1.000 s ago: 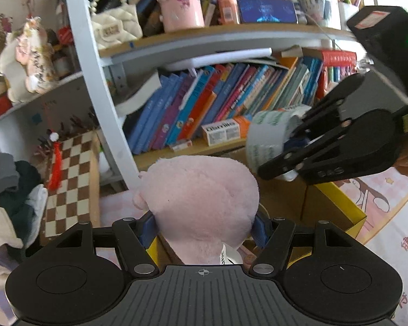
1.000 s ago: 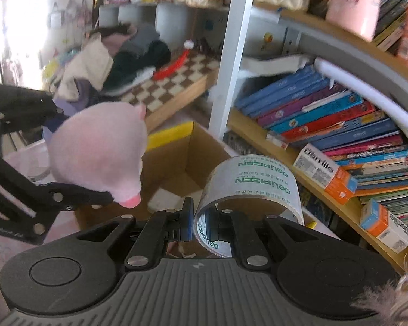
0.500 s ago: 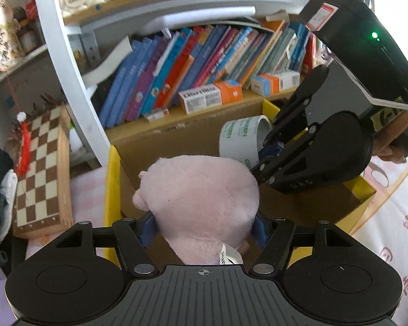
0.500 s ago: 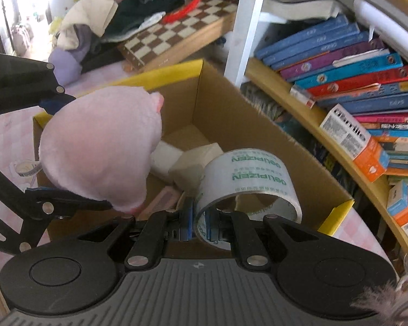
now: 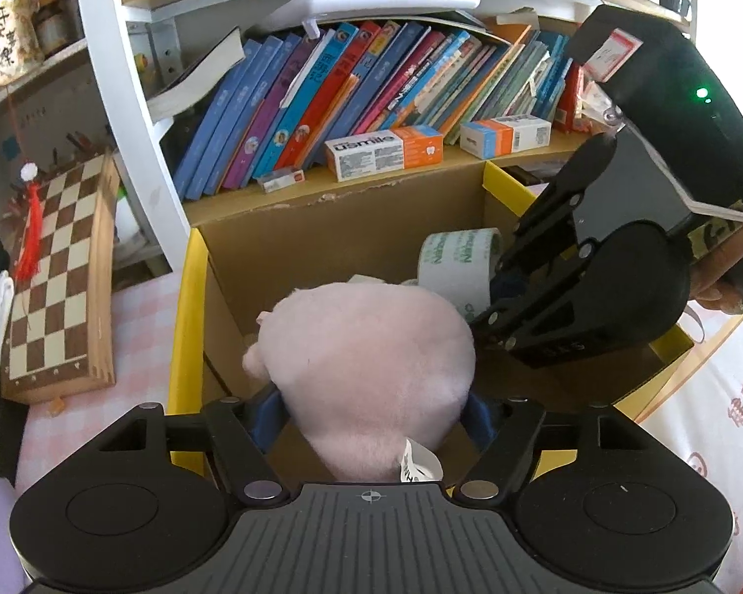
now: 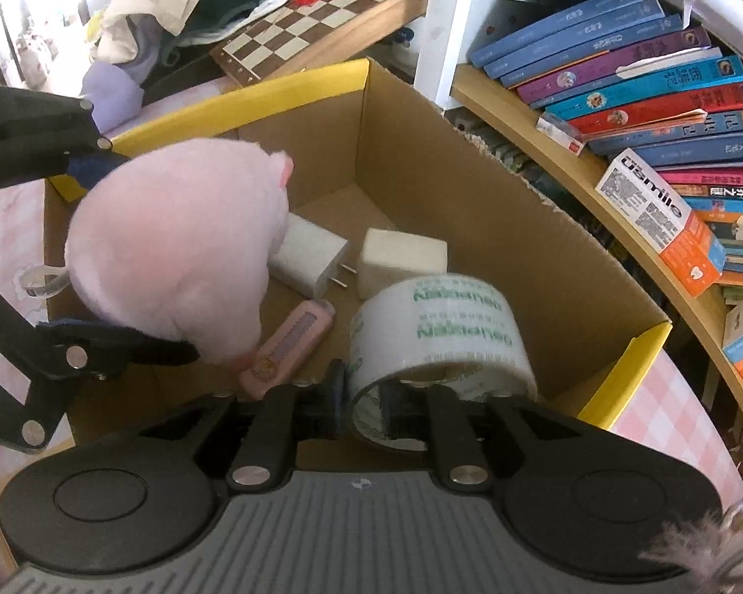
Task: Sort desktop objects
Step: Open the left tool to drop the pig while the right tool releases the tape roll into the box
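left wrist view: left gripper [image 5: 371, 408] clamps a pink plush toy [image 5: 366, 376] over the cardboard box [image 5: 342, 232].
right wrist view: right gripper [image 6: 366, 396] pinches the tape roll [image 6: 436, 336] wall, seemingly above the box floor.
box contents: white charger [image 6: 309, 260], pink case [image 6: 287, 346].

A chessboard [image 5: 57, 272] leaned at left, w/ a red tassel [image 5: 28, 242] hanging over it. Books [image 5: 351, 99] stood slanted on the wooden shelf [image 5: 545, 151], and a usmile box [image 5: 384, 152] plus a smaller orange-white box [image 5: 505, 136] lay in front of them. A pile of clothes [image 6: 173, 5] sat beyond the chessboard. Pink checked cloth [image 6: 668, 396] covered the table.
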Motion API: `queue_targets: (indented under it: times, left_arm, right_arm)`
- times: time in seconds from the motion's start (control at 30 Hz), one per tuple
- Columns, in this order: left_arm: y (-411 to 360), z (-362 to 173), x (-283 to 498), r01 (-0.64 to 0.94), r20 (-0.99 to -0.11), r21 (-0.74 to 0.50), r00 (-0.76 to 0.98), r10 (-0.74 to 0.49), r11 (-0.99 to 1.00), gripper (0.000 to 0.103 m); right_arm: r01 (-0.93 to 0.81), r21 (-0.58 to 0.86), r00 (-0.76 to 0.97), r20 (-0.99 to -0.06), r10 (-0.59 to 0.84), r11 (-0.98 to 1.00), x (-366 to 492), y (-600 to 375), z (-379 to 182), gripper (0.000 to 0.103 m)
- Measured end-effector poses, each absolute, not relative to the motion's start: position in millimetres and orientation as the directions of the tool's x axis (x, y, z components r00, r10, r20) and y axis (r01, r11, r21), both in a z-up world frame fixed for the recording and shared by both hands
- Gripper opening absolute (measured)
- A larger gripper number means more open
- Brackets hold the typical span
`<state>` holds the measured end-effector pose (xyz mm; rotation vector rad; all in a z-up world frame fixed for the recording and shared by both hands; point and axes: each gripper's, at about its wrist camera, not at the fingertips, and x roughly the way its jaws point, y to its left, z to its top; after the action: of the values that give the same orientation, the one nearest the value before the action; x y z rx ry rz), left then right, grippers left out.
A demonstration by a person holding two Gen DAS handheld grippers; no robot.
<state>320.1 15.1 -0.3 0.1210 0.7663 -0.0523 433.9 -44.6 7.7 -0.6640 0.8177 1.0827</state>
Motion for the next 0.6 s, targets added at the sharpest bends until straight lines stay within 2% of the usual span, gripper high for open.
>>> queue_targets:
  times: [0.03, 0.2, 0.37, 0.6]
  left_arm:
    - [15, 0, 320, 0.089, -0.694, 0.091, 0.72, -0.001, 0.992, 0.075]
    - [13, 6, 315, 0.089, -0.674, 0.117, 0.738, 0.013, 0.989, 0.084]
    - [10, 20, 307, 0.092, -0.633, 0.138, 0.774, 0.016, 0.986, 0.087]
    - [6, 36, 292, 0.087, -0.588, 0.146, 0.809, 0.016, 0.985, 0.087]
  right_arm:
    - [-0.938, -0.079, 0.248, -0.833, 0.495, 0.337, 433, -45, 9, 0.032]
    - [-0.933, -0.103, 0.279, -0.814, 0.51, 0.345, 431, -50, 20, 0.046]
    - [-0.925, -0.119, 0.306, -0.797, 0.521, 0.361, 427, -57, 29, 0.049]
    - [-0.909, -0.15, 0.356, -0.766, 0.536, 0.39, 413, -69, 46, 0.059]
